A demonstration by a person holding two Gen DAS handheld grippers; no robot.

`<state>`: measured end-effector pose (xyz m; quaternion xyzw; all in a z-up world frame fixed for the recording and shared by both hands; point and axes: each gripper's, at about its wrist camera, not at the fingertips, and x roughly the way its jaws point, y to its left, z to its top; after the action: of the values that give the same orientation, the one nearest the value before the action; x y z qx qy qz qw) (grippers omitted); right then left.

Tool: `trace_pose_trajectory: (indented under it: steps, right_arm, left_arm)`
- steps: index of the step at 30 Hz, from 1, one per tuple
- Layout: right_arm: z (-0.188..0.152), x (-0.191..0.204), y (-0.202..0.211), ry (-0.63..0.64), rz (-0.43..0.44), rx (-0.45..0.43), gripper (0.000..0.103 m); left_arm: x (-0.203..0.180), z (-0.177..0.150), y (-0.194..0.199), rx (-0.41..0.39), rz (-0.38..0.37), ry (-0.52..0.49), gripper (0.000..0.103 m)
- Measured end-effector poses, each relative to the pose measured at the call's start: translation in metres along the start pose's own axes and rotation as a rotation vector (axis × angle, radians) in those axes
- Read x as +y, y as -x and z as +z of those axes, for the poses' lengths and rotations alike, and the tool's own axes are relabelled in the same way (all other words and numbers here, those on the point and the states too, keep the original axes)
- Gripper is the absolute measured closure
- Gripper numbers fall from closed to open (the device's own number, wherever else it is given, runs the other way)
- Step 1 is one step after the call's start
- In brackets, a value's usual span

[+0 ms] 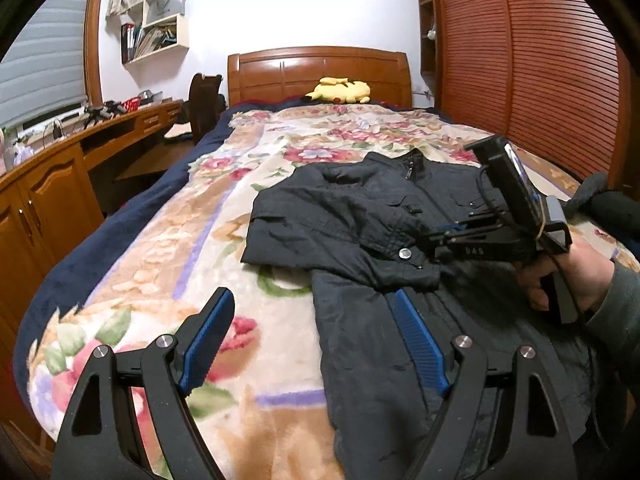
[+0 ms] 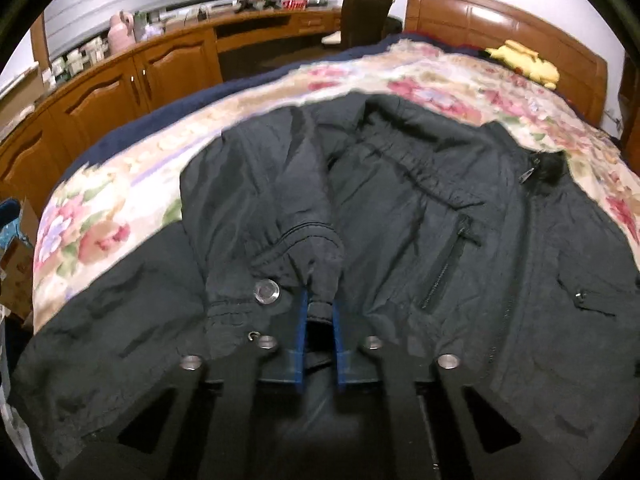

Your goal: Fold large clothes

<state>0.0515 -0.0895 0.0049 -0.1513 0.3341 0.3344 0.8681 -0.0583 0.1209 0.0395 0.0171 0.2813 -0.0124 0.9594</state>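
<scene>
A large black jacket (image 1: pixel 360 216) lies front up on the floral blanket, collar toward the headboard. One sleeve is folded across its chest, its cuff (image 1: pixel 404 260) with a metal snap. My left gripper (image 1: pixel 316 320) is open and empty, hovering over the jacket's lower left edge. My right gripper (image 1: pixel 434 240) is shut on the sleeve cuff (image 2: pixel 320 276); in the right wrist view its blue pads (image 2: pixel 338 332) pinch the cuff fabric over the jacket's chest (image 2: pixel 400 208).
The floral blanket (image 1: pixel 208 216) covers the bed. A yellow plush toy (image 1: pixel 340 90) lies by the wooden headboard (image 1: pixel 320 68). A wooden desk and cabinets (image 1: pixel 48 184) run along the left. A louvred wardrobe (image 1: pixel 520 60) stands right.
</scene>
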Motion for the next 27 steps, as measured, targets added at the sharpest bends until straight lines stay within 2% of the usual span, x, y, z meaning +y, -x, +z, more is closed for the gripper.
trace_pose_trajectory:
  steps: [6, 12, 23, 27]
  right_arm:
    - [-0.011, -0.014, 0.048, -0.049, -0.037, -0.137, 0.096]
    - [-0.04, -0.035, 0.111, -0.077, -0.091, -0.255, 0.097]
    - [-0.099, -0.09, 0.189, -0.163, -0.234, -0.26, 0.097]
    - [-0.11, -0.106, 0.195, -0.197, -0.284, -0.236, 0.097]
  left_arm:
    - [-0.018, 0.004, 0.012, -0.025, -0.023, -0.022, 0.02]
    - [-0.047, 0.01, 0.007, -0.044, -0.076, -0.033, 0.02]
    - [-0.115, 0.042, -0.025, -0.079, -0.198, -0.064, 0.02]
    - [-0.133, 0.05, -0.038, -0.084, -0.217, -0.076, 0.02]
